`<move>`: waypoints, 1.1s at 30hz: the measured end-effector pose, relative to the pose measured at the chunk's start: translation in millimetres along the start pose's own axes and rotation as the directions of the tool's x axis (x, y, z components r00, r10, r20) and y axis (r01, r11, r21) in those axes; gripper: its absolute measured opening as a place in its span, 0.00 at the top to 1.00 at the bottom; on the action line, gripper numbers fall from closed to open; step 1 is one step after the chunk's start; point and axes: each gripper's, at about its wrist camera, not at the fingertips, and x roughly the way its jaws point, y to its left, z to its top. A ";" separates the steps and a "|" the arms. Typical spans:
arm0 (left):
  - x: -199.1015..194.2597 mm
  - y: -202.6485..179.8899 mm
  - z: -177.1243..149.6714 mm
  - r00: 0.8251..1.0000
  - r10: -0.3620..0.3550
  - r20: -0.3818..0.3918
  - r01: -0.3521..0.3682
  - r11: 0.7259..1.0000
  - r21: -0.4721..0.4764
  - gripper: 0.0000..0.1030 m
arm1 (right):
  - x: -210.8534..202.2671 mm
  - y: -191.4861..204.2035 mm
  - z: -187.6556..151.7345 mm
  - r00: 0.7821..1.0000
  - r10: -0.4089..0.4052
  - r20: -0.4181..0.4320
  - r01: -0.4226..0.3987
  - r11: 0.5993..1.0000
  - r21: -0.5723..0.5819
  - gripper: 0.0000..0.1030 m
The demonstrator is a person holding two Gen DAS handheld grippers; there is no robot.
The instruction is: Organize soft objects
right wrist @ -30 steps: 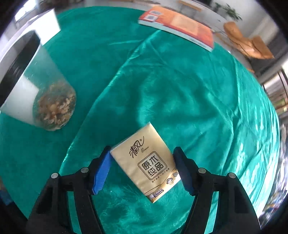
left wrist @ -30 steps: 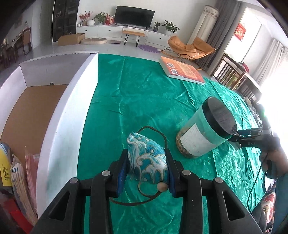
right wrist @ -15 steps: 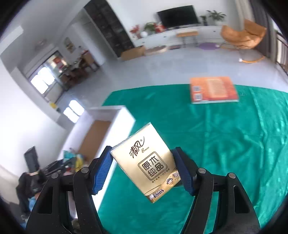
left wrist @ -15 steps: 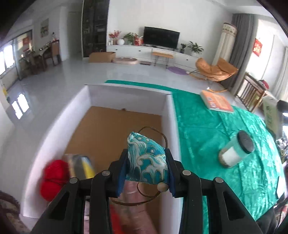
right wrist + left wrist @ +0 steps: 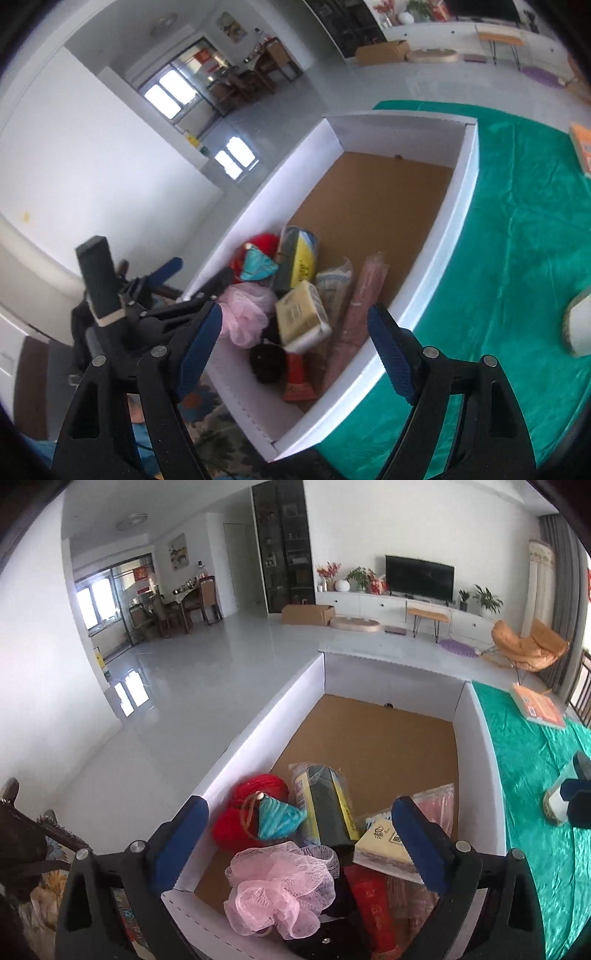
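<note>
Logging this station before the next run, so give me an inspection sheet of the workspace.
Surface: green cloth over the table.
Job's things: teal pouch and tissue pack lie in the white box, the pouch on red yarn.
Clutter: pink mesh sponge, yellow packet, jar and book on the cloth.
Grippers: left gripper and right gripper, jaws just opened, empty.
Cables: nothing seen.
Surroundings: living room, TV.

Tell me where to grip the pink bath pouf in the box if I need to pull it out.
Take the pink bath pouf from straight above, pinching the top of its bunched mesh. It sits highest at the near end of the white box, its top uncovered, while the box wall and a red packet crowd its sides.
</note>
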 end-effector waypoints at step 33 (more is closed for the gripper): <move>-30.4 -9.5 -21.7 0.999 0.028 0.034 -0.026 0.999 -0.048 0.00 | -10.1 23.3 -31.1 0.953 -0.296 0.066 0.303 0.919 -0.252 0.19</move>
